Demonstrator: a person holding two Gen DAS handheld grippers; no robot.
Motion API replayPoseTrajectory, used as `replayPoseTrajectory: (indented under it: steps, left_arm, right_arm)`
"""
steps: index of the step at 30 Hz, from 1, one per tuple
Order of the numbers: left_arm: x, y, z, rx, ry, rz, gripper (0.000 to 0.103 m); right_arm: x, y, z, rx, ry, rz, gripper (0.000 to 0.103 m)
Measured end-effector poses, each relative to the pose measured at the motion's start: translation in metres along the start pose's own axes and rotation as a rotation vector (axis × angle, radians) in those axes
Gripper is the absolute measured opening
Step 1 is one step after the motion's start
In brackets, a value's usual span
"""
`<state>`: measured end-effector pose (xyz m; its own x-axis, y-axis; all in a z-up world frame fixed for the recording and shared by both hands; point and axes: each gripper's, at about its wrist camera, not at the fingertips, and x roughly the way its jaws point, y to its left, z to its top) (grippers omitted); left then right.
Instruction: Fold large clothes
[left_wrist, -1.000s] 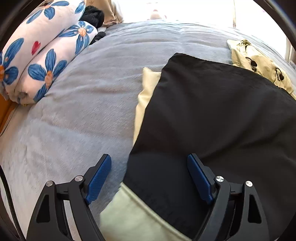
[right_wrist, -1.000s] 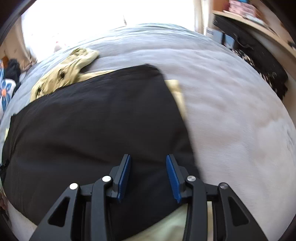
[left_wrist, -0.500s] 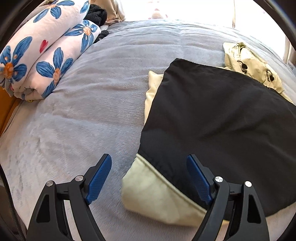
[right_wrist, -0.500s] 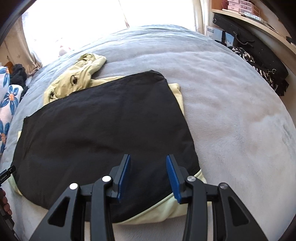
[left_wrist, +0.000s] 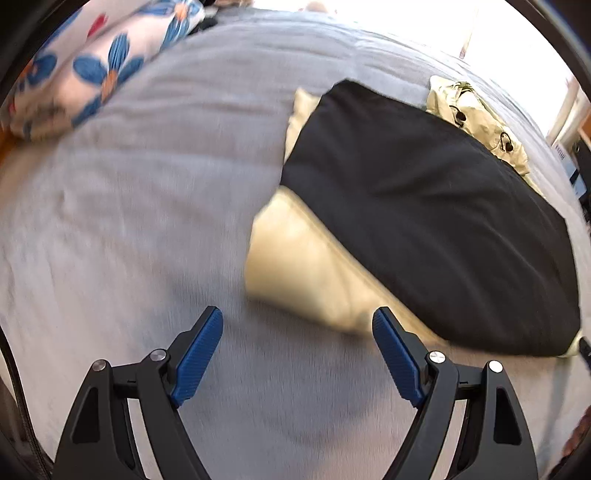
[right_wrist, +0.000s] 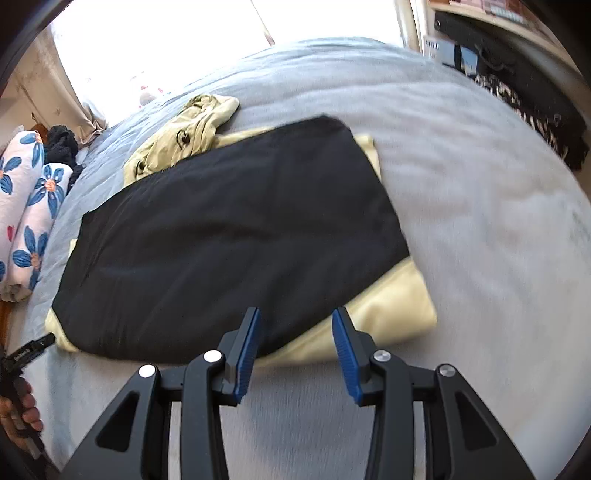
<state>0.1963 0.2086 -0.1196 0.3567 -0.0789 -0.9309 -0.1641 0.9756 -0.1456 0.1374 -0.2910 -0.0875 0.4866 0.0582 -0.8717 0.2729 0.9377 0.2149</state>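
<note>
Folded black-and-pale-yellow fabric garment (right_wrist: 229, 236) lies flat on grey fleece bed cover (right_wrist: 480, 221), hood end bunched at far side. Left gripper (left_wrist: 297, 343) spread wide, empty, over bare cover near garment's corner. Right gripper (right_wrist: 295, 332) parted halfway, empty, above garment's near edge. Rolled blue-flowered white quilt (left_wrist: 92, 70) far left.

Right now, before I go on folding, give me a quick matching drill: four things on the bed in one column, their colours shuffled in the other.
Things:
1. bed cover
2. top folded layer
3. layer underneath
4. rolled bedding

Colours:
A. pale yellow
B. white with blue flowers
C. grey
D. black

Pairs: 1-C, 2-D, 3-A, 4-B
</note>
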Motion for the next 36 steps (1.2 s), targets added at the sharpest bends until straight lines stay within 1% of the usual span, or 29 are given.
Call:
replayPoseTrajectory:
  steps: [2, 4, 7, 9, 12, 15, 18, 19, 20, 21, 22, 23, 24, 25, 27, 31, 36]
  left_arm:
    - [0.003, 0.006, -0.006, -0.018, 0.016, -0.051, 0.083]
    - [0.009, 0.011, -0.010, -0.041, 0.019, -0.074, 0.083]
    - [0.022, 0.018, -0.005, -0.100, 0.025, -0.122, 0.082]
    - [0.030, 0.018, -0.001, -0.111, 0.018, -0.142, 0.083]
    - [0.040, 0.012, 0.007, -0.097, -0.009, -0.125, 0.084]
    - [0.046, 0.005, 0.012, -0.086, -0.035, -0.101, 0.087]
    - [0.049, -0.004, 0.018, -0.080, -0.069, -0.081, 0.087]
    - [0.049, -0.007, 0.019, -0.081, -0.082, -0.075, 0.084]
    - [0.048, -0.010, 0.020, -0.080, -0.099, -0.073, 0.076]
    - [0.046, -0.013, 0.020, -0.076, -0.117, -0.079, 0.047]
    - [0.043, -0.015, 0.020, -0.085, -0.141, -0.064, 0.023]
    - [0.042, -0.017, 0.023, -0.096, -0.154, -0.065, 0.018]
    - [0.040, -0.015, 0.023, -0.112, -0.161, -0.076, 0.015]
    - [0.038, -0.015, 0.023, -0.129, -0.167, -0.080, 0.011]
    - [0.031, -0.017, 0.020, -0.126, -0.175, -0.062, 0.008]
    - [0.008, -0.023, 0.011, -0.072, -0.213, -0.004, 0.007]
    - [-0.023, -0.014, -0.009, -0.047, -0.217, -0.014, 0.006]
  right_arm:
    - [0.000, -0.005, -0.008, 0.030, 0.017, 0.027, 0.042]
    - [0.003, -0.012, -0.015, 0.075, 0.035, 0.066, 0.046]
    - [0.013, -0.023, -0.018, 0.148, 0.064, 0.102, 0.047]
    - [0.021, -0.028, -0.016, 0.200, 0.080, 0.130, 0.047]
    - [0.036, -0.038, -0.012, 0.295, 0.095, 0.169, 0.047]
    - [0.046, -0.043, -0.004, 0.365, 0.064, 0.197, 0.048]
    - [0.054, -0.046, 0.003, 0.420, 0.032, 0.210, 0.048]
    - [0.056, -0.047, 0.004, 0.432, 0.019, 0.212, 0.048]
    - [0.058, -0.045, 0.005, 0.433, 0.011, 0.206, 0.048]
    - [0.058, -0.042, 0.007, 0.421, -0.001, 0.191, 0.042]
    - [0.056, -0.040, 0.007, 0.401, -0.011, 0.175, 0.035]
    - [0.055, -0.037, 0.009, 0.373, -0.019, 0.155, 0.019]
    - [0.053, -0.034, 0.010, 0.355, -0.026, 0.153, 0.015]
    - [0.050, -0.033, 0.010, 0.347, -0.038, 0.149, 0.013]
    - [0.042, -0.032, 0.010, 0.321, -0.058, 0.135, 0.008]
    - [0.020, -0.023, 0.009, 0.261, -0.099, 0.105, 0.005]
    - [0.000, -0.023, 0.004, 0.235, -0.097, 0.091, 0.005]
